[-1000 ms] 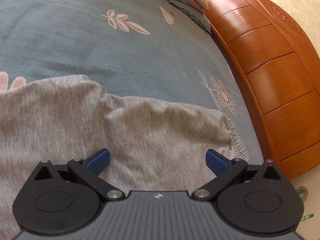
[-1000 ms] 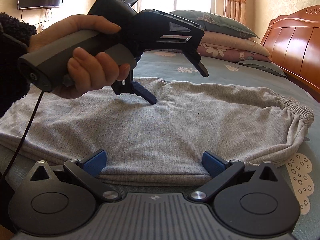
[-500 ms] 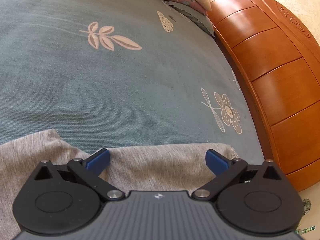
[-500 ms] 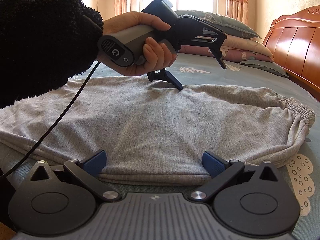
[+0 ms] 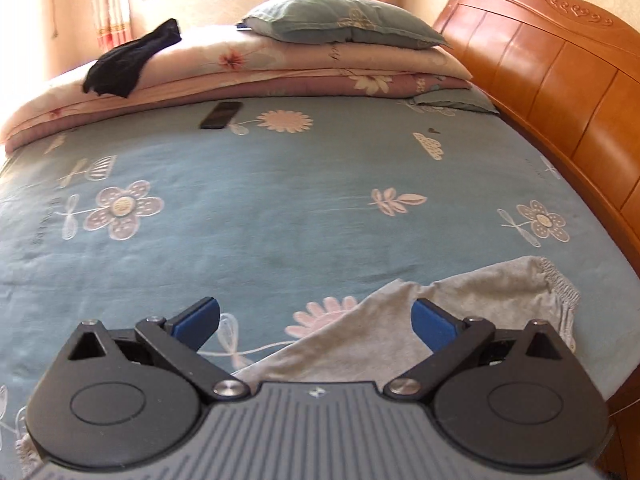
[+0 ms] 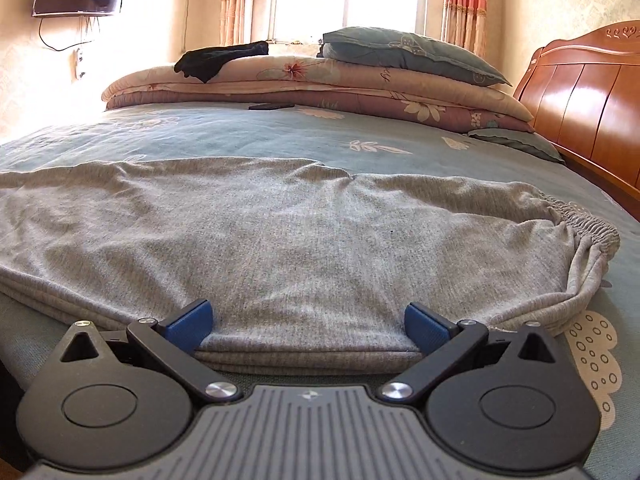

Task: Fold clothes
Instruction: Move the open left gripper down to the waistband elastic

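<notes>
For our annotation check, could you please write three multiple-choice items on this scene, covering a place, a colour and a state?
1. Where does the black phone lie?
A. on the bed sheet, by the folded quilts
B. on the pillow
C. on the headboard

2. What colour is the garment to be folded?
A. black
B. grey
C. pink

3. How does the right gripper stand?
A. shut on the garment
C. shut, empty
B. open

Answers: 1 A, it rests on the sheet at the quilts' edge. 2 B, grey knit with an elastic band. 3 B, its blue pads are wide apart.

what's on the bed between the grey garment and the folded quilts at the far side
Mostly bare blue floral sheet between the grey garment and the folded quilts; only a dark phone-like slab lies just before the quilts. Clearest in the left wrist view.
</notes>
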`<action>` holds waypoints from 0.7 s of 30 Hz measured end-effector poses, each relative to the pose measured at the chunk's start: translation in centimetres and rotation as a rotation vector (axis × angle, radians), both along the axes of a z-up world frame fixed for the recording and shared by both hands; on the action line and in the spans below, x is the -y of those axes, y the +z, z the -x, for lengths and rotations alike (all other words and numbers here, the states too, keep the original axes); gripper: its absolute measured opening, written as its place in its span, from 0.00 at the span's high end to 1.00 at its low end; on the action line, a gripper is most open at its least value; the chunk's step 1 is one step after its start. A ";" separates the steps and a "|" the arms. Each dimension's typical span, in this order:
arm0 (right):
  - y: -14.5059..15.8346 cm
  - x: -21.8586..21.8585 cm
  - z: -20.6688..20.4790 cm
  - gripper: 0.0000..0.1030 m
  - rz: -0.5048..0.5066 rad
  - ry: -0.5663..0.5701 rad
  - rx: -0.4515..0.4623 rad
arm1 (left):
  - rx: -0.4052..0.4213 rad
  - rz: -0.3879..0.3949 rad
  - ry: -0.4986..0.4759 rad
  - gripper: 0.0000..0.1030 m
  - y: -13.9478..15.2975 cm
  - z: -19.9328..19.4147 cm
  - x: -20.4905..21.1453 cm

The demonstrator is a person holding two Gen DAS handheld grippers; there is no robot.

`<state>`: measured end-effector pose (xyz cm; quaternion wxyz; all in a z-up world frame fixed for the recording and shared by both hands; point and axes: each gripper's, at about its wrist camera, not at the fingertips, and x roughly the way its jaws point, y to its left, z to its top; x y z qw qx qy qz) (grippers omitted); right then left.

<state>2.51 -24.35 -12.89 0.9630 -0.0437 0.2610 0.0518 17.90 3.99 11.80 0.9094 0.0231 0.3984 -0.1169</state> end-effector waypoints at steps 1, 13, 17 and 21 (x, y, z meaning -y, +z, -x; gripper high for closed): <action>0.0 0.0 0.0 0.00 0.002 0.004 0.000 | 0.005 0.000 0.035 0.02 0.1 1.1 -2.0; 6.6 -0.7 0.4 0.12 -0.272 0.155 -0.050 | 0.038 0.144 0.355 0.27 -6.7 9.6 -20.0; 8.7 -2.4 -0.9 0.20 -0.332 0.197 -0.079 | 0.070 0.209 0.455 0.36 -9.2 11.8 -24.1; 9.6 -4.7 -2.2 0.22 -0.353 0.235 -0.102 | 0.080 0.293 0.551 0.36 -11.3 14.0 -28.2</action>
